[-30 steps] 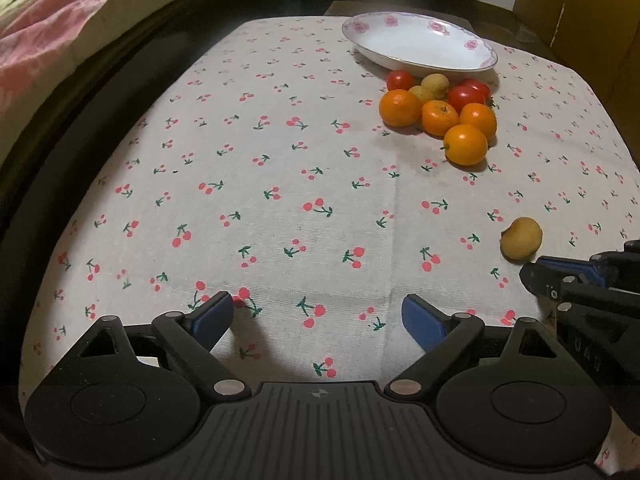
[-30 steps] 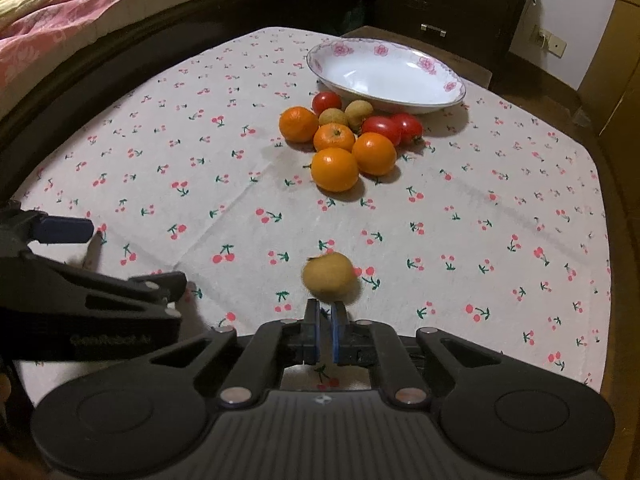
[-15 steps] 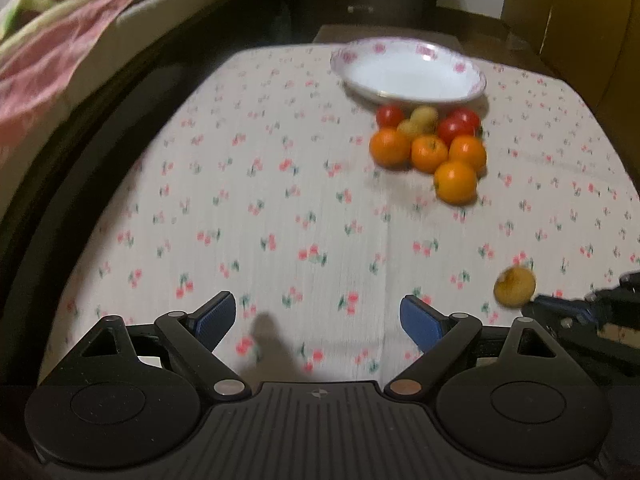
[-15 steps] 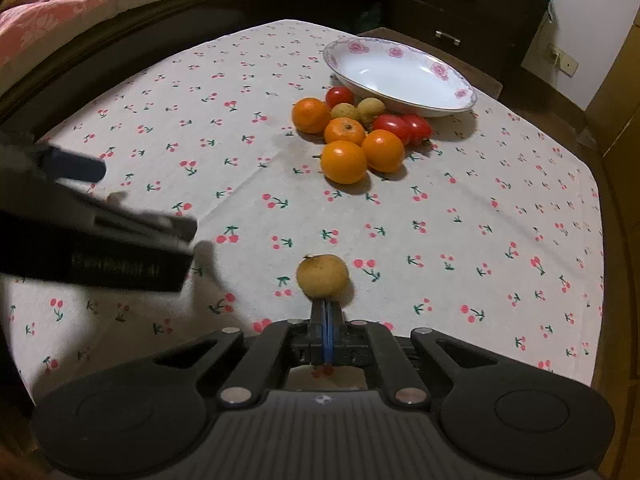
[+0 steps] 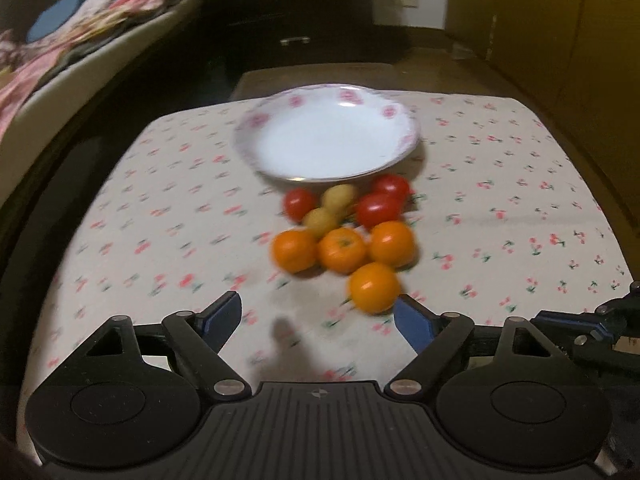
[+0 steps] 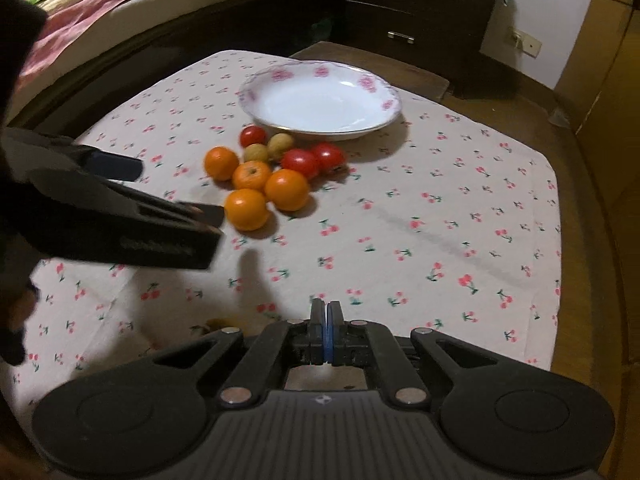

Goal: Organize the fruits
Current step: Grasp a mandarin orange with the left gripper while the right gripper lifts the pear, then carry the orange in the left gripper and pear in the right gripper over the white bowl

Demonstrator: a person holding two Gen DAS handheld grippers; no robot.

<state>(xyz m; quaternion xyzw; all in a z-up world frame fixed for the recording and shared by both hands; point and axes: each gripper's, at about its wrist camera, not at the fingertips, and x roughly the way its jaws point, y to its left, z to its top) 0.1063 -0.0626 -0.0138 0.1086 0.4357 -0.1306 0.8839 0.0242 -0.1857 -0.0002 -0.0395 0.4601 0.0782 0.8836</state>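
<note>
A cluster of fruit lies on the cherry-print cloth before an empty white plate with pink flowers: several oranges, three red tomatoes and two small yellow-brown fruits. My left gripper is open and empty, its right finger beside the nearest orange; it also shows in the right wrist view. My right gripper is shut and empty. A yellow-brown fruit peeks out by its left finger.
The table is covered by the cloth, with its edges close at right and far side. A bed with pink bedding lies to the left. A dark drawer unit stands behind the table.
My left gripper has moved forward and right, up to the fruit cluster. My right gripper has moved forward over the lone yellow-brown fruit, which now sits low by its left finger.
</note>
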